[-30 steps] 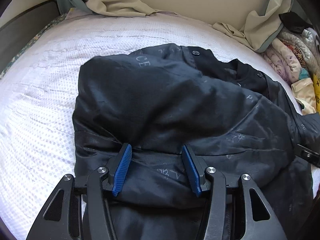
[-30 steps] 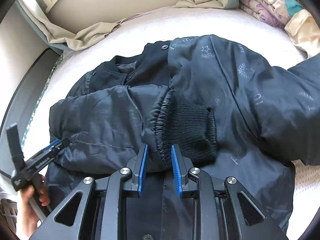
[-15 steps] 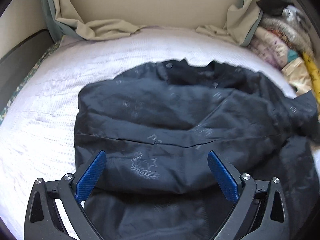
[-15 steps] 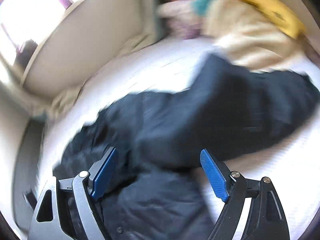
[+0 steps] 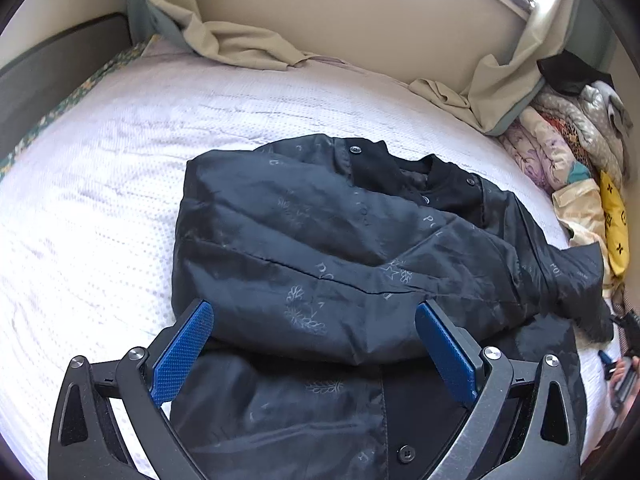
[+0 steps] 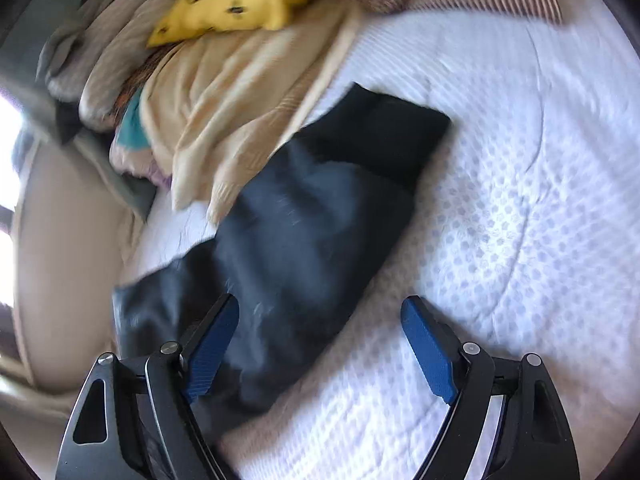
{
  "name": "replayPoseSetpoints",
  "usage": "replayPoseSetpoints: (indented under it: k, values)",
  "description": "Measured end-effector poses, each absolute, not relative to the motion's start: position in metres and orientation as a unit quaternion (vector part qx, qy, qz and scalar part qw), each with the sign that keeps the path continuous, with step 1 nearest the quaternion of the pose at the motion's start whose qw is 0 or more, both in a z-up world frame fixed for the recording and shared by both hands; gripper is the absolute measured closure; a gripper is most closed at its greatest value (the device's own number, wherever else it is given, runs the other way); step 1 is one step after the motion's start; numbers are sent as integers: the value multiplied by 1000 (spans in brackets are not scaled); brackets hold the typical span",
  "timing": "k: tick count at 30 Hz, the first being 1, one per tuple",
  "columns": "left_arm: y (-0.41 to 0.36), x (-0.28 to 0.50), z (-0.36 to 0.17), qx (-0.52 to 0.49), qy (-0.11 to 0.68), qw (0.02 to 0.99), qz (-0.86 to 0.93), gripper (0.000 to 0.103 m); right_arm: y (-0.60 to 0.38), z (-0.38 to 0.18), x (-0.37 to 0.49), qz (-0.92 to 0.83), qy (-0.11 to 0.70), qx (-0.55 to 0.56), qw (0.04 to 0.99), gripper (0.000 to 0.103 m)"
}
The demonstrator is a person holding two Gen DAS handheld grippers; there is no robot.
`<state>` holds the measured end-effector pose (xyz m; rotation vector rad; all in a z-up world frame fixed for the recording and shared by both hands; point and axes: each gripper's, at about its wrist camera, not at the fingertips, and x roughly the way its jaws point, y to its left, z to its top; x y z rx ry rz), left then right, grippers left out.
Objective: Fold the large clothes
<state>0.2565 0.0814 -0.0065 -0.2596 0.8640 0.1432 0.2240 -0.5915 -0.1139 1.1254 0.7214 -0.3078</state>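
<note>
White quilted bed (image 5: 100, 216), black jacket (image 5: 340, 248) half-folded; left tongs (image 5: 316, 356), right tongs (image 6: 320, 356) spread wide, empty. Grab outstretched sleeve (image 6: 304, 240) near cuff, lay flat across body.

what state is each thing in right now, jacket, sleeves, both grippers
black jacket: lying on the white bedspread, partly folded
near sleeve: folded across the body
other sleeve: stretched out on the bedspread
left gripper: open, holding nothing
right gripper: open, holding nothing
</note>
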Motion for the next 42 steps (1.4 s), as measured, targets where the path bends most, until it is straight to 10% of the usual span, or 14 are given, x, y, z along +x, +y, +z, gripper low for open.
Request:
replayPoseSetpoints:
  k: [7,12,17,32,42]
  values:
    - [82,258,-7,-127,418,897,68,1,-590,-115,247,-142,311,493,800,25]
    - [79,260,-10,-121,423,896,67,1,-591,-117,249,-145,320,483,802,75]
    - [81,256,-6,-119,417,898,74,1,-588,-97,243,-146,316,443,826,92]
    - [92,244,9,-136,400,903,85,1,-371,90,219,-42,189,115,974,94]
    - [94,241,11,-132,402,902,84,1,-162,52,229,129,242,-50,960,94]
